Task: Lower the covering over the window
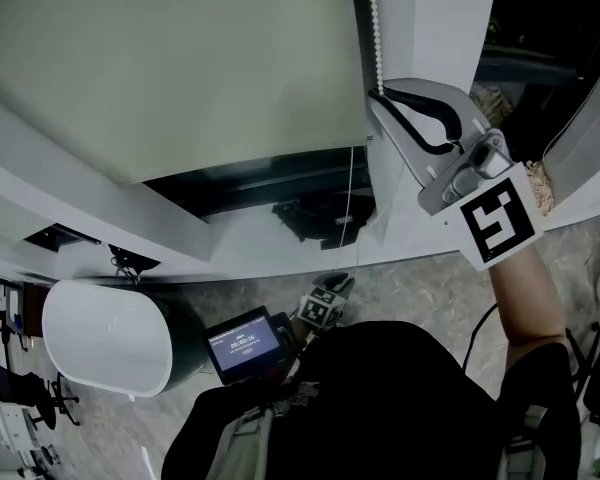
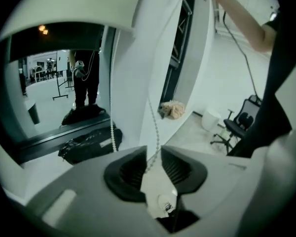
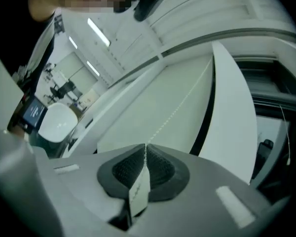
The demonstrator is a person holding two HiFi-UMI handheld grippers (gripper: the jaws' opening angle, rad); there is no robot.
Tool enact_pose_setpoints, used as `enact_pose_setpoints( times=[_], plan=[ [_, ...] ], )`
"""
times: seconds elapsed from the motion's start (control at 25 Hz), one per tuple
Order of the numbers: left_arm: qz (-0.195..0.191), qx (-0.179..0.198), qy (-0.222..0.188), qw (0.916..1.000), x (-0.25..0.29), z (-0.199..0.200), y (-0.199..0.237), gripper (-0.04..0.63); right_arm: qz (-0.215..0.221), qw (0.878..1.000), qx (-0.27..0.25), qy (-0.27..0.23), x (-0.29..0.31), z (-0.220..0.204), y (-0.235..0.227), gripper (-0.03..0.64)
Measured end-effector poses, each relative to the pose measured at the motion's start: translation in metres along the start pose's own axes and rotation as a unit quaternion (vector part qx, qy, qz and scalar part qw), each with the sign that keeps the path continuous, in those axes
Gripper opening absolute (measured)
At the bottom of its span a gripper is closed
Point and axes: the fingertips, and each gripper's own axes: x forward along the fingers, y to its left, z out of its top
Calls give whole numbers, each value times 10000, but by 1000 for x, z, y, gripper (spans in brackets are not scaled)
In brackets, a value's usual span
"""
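A pale roller blind (image 1: 180, 68) hangs over most of the window, with a dark strip of glass showing below its bottom edge. Its white bead chain (image 1: 373, 18) runs down the right side of the frame. My right gripper (image 1: 377, 103) is raised beside the blind and is shut on the chain. In the right gripper view the pads (image 3: 160, 167) meet with the bead chain (image 3: 177, 107) coming out between them. My left gripper (image 1: 338, 286) is low, near the sill. Its jaws (image 2: 153, 154) stand slightly apart and open, with one strand of the chain (image 2: 154, 122) passing loosely through the gap.
A dark bag (image 2: 89, 144) lies at the foot of the glass. A white rounded tub (image 1: 105, 338) and a small lit screen (image 1: 245, 343) are at my lower left. An office chair (image 2: 239, 125) stands on the floor to the right. The white sill (image 1: 280, 263) runs below the window.
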Motion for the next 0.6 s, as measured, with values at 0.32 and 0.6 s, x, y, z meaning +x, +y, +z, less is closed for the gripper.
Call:
enact_pose_setpoints(
  times=[0.32, 0.6],
  plan=[
    [229, -473, -1170, 9917, -57, 36, 12, 187, 156, 9881, 427, 1472, -17, -155, 73, 12],
    [-120, -595, -3076, 9496, -126, 193, 3, 161, 734, 9457, 1144, 2954, -62, -293, 172, 12]
  ],
)
